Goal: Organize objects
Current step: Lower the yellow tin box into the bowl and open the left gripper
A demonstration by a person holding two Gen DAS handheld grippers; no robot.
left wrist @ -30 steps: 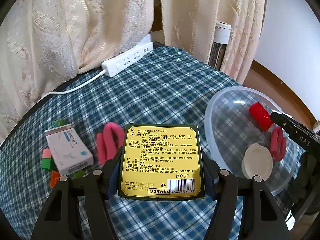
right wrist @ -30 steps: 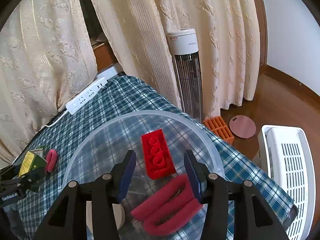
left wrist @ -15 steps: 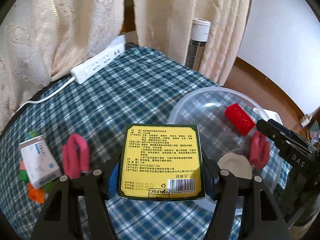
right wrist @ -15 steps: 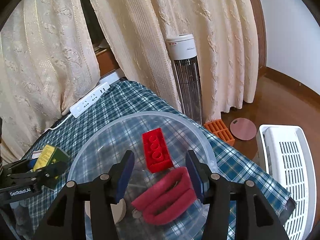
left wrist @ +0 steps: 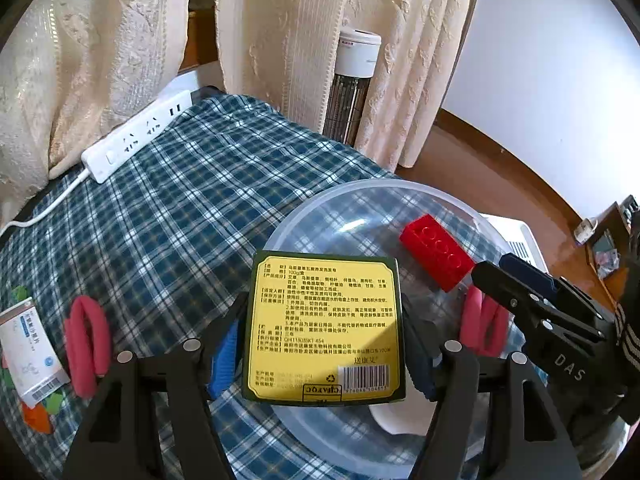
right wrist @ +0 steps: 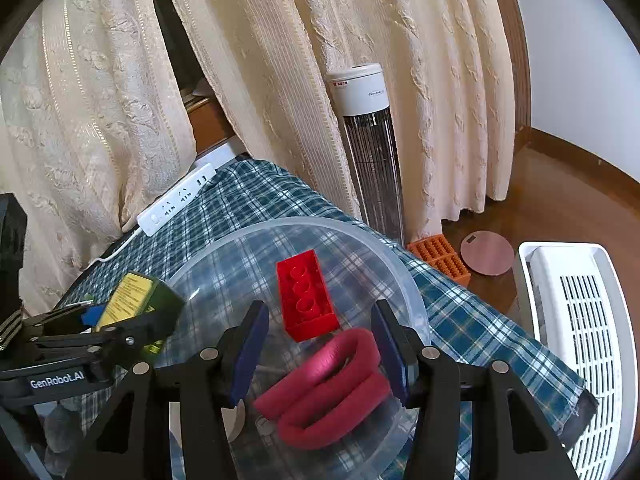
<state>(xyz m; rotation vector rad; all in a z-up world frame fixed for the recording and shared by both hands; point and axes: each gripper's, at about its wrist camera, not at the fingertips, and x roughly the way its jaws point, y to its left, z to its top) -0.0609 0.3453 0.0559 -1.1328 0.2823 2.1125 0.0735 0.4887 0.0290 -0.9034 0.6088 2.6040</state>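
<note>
Green-and-yellow box (left wrist: 326, 326), its yellow printed label facing the camera, sits between the 2 jaws of the left gripper (left wrist: 324, 344), which are opening at this moment; the blue pads flank its sides, and whether they still press on it cannot be told. Beyond and below these jaws lies a clear plastic bowl (left wrist: 320, 208) on the blue plaid tablecloth (left wrist: 180, 208), and the box hangs over the bowl's near rim. Inside the bowl, right of the left jaws, are a red toy brick (left wrist: 434, 252) and a pink foam loop (left wrist: 480, 322). Left of the jaws, on the cloth, lie a second pink loop (left wrist: 86, 340) and a white medicine carton (left wrist: 30, 352). The right gripper (right wrist: 316, 354) hovers over the bowl with its jaws apart, gripping nothing; the pink foam loop lies between and below its pads, the red brick just ahead. A white power strip (left wrist: 136, 136) rests far ahead by the cream curtains (left wrist: 100, 60).
</note>
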